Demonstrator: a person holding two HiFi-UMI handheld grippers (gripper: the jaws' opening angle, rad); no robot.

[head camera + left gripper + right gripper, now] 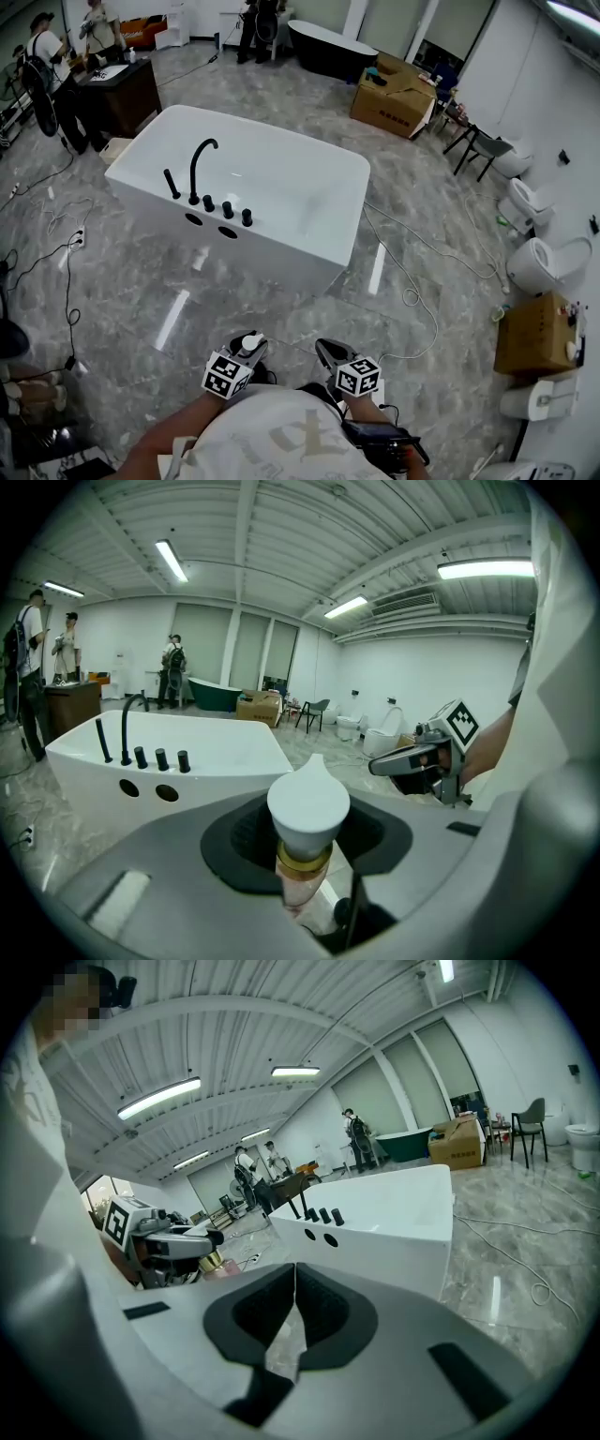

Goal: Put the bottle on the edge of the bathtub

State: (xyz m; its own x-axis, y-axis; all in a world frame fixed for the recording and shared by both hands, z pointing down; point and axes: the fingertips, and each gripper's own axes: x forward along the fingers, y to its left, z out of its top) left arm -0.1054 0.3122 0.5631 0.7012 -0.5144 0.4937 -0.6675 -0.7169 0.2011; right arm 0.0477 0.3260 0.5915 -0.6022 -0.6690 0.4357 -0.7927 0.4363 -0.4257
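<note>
Bottle [307, 817] stands upright close to my body, pinched just under its white cap by my left gripper [249, 345]. My right gripper [295, 1288] beside it is pressed together on nothing. The bathtub [281, 258] is well ahead, so I reckon the bottle could slip on the way there. On the rim near the tap [199, 169] it might tip into the tub.

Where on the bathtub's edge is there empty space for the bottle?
The bathtub rim is bare along the far side and the right end. On the near side it is crowded around the black faucet and the knobs; only the stretch right of them is free.
</note>
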